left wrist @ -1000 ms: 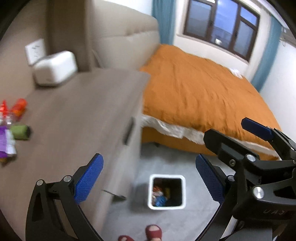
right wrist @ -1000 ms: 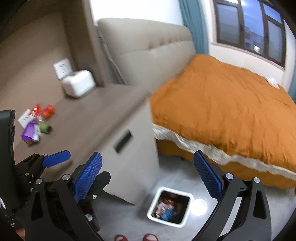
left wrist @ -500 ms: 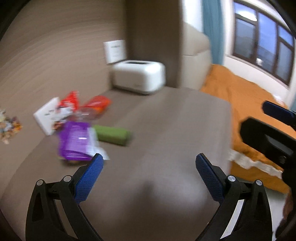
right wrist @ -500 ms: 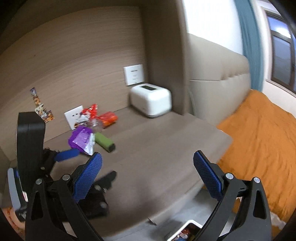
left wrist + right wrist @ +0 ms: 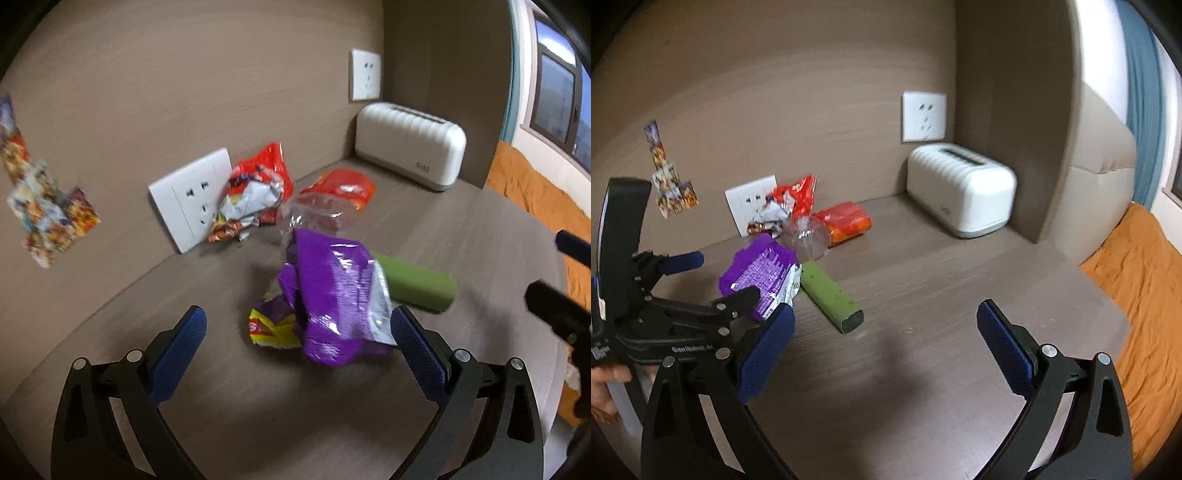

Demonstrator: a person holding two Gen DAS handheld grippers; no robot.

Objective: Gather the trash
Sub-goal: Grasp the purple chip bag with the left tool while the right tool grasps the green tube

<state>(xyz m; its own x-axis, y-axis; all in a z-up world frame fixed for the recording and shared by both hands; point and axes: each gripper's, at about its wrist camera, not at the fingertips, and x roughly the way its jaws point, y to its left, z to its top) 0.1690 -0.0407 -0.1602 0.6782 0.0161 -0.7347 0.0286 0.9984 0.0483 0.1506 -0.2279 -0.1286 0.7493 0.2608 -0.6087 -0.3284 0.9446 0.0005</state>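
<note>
A crumpled purple snack bag lies on the brown bedside cabinet top, just ahead of my open, empty left gripper. A green stick pack lies right of it, a clear plastic wrapper behind it, then a red crumpled bag and an orange packet. In the right wrist view, my right gripper is open and empty above the bare top, with the purple bag, green pack and left gripper to its left.
A white ribbed box stands at the back right corner under a wall socket. A loose socket plate leans on the wall. Stickers are on the wall. The orange bed lies right of the cabinet edge.
Both grippers swung from the floor bin up and left to the cabinet top. The left one has closed in on the purple bag. Both stay open.
</note>
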